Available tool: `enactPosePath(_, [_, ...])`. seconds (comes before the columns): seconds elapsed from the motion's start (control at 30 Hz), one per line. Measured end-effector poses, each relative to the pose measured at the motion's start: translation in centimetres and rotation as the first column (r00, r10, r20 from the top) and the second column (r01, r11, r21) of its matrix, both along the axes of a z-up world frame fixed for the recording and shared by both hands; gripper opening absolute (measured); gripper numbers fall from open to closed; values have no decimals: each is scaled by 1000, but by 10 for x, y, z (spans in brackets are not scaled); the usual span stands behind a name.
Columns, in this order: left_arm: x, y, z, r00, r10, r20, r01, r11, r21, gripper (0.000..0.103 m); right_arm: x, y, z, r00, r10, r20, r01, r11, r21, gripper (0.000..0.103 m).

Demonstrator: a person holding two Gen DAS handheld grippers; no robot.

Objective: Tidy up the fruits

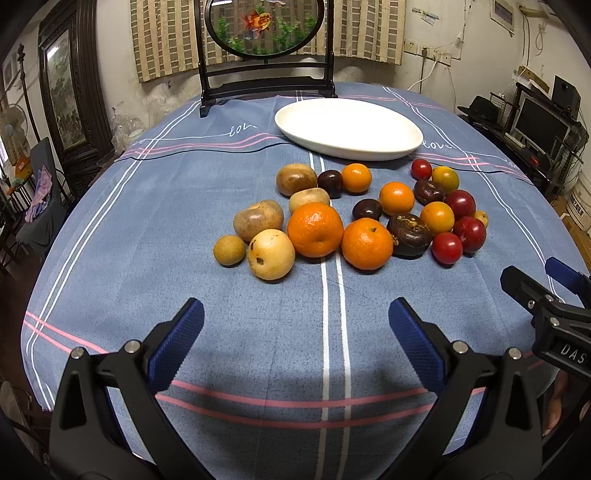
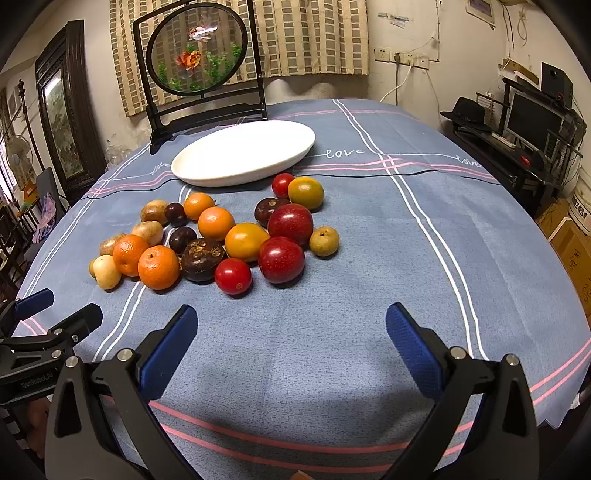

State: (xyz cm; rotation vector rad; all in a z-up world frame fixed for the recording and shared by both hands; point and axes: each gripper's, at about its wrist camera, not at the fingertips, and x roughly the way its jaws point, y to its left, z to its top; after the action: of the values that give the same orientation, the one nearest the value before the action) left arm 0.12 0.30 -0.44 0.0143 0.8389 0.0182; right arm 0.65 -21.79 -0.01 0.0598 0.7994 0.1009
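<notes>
Roughly twenty fruits point(image 1: 354, 218) heaped loose on blue striped tablecloth point(image 1: 184, 258), all just in front of white oval plate point(image 1: 349, 127). Plate bare inside, none of the heap touching its rim. Nearest the plate: small orange point(image 1: 356, 178), red cherry tomato point(image 1: 421, 169), yellow-green fruit point(image 1: 445, 179). Further from the plate, toward the cameras: two big mandarins point(image 1: 315, 229) side by side and touching, pale round fruit point(image 1: 271, 254) just beside the left one, small tan fruit point(image 1: 229, 250) beside that. Dark brown knobbly fruit point(image 1: 409, 235) touching the right mandarin. Two deep red plums point(image 2: 291, 223) pressed together on the far-right side of the heap, red tomato point(image 2: 233, 276) in front of them, small tan fruit point(image 2: 324, 241) just to their right. Brown kiwi-like fruits point(image 1: 296, 179) at the heap's left, between mandarins and plate.

Behind the plate, at the table's far edge: round goldfish screen point(image 1: 264, 26) in dark wooden stand.

Left gripper point(image 1: 295, 325) spread wide, blue pads point(image 1: 177, 343) well apart, nothing between them, hovering over bare cloth on the near side of the heap from the plate. Right gripper point(image 2: 291, 328) likewise spread wide and holding nothing, over cloth short of the red tomato. Each gripper's tip visible at the edge of the other's view.
</notes>
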Motion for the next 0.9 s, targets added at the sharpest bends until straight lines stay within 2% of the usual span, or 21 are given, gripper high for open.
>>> enactPosePath(0.9, [1,1,-3,1000,8,-20,-8,1000,-3,101,-1,2,-3,1000,-2,-11,2,1000,4,102])
